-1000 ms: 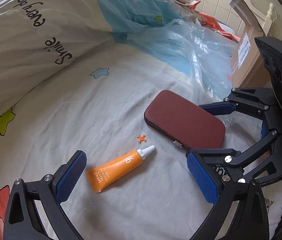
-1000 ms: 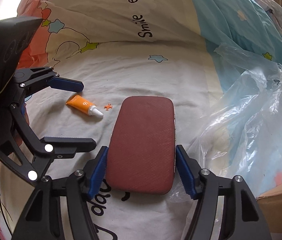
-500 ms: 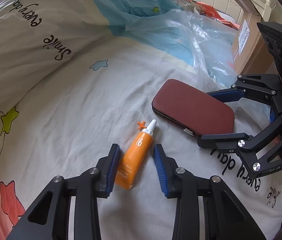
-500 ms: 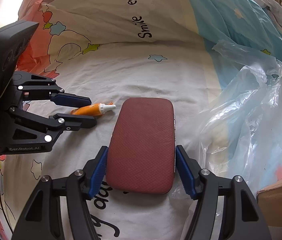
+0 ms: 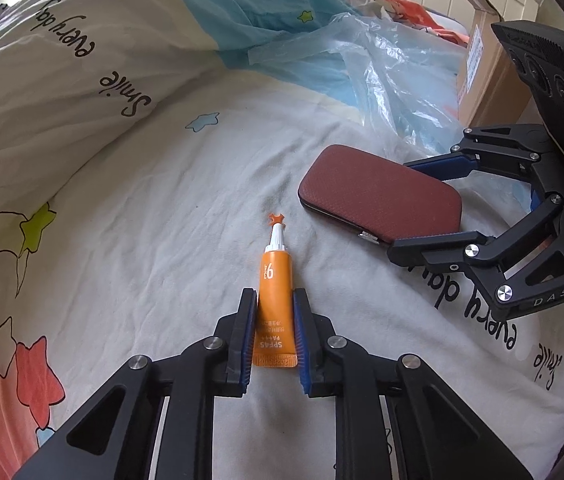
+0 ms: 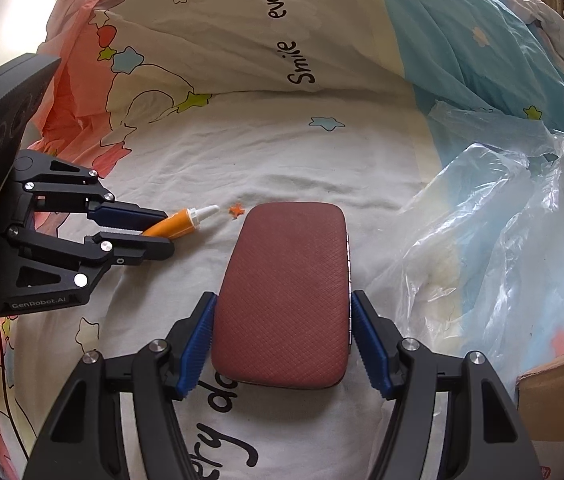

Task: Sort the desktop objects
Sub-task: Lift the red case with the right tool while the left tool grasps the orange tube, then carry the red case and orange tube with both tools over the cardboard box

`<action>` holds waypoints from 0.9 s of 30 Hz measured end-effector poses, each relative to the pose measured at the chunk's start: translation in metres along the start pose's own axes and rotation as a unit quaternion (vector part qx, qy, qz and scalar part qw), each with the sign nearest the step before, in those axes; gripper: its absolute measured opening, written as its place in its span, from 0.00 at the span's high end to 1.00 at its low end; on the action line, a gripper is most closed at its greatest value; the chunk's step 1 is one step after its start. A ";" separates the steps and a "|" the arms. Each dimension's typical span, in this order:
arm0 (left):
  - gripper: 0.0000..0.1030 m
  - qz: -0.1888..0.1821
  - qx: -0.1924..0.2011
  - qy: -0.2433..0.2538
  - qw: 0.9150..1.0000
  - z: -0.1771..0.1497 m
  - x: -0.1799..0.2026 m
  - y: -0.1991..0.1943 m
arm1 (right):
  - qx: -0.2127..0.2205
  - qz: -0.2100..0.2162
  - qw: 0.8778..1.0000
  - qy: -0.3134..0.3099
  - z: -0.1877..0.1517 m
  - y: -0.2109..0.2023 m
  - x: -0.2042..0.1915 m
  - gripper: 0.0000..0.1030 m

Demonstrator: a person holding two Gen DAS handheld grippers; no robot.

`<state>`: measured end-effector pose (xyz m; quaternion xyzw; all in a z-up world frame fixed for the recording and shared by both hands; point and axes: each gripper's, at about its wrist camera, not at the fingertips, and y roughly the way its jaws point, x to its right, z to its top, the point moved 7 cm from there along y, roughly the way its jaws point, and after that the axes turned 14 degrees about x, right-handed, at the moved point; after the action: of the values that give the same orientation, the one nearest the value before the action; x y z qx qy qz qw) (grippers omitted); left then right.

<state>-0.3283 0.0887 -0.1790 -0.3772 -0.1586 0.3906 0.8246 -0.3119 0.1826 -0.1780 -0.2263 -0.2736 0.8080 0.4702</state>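
Observation:
An orange tube (image 5: 275,304) with a white cap lies on the bed sheet; it also shows in the right wrist view (image 6: 175,226). My left gripper (image 5: 273,300) is shut on its flat tail end, pads touching both sides. A dark red textured case (image 6: 284,296) lies flat on the sheet, also in the left wrist view (image 5: 382,196). My right gripper (image 6: 282,312) straddles the case's near end with both pads at its sides, a thin gap on each side.
A folded quilt (image 6: 241,40) rises behind the objects. A crumpled clear plastic bag (image 6: 502,240) lies to the right of the case. A cardboard box (image 5: 486,76) stands beyond it. A small orange star print (image 5: 276,219) marks the sheet by the tube's cap.
My left gripper moved in over the tube and closed on it, turning the tube in line with the fingers. My right gripper stayed around the case.

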 end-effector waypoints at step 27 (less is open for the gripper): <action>0.83 -0.015 0.013 -0.036 0.999 0.014 0.038 -0.095 | 0.035 0.012 0.999 -0.023 0.014 -0.089 -0.052 0.40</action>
<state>-0.2621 0.0859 -0.1001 -0.3498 -0.1881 0.3937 0.8290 -0.2406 0.1701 -0.1036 -0.1944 -0.2531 0.8277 0.4616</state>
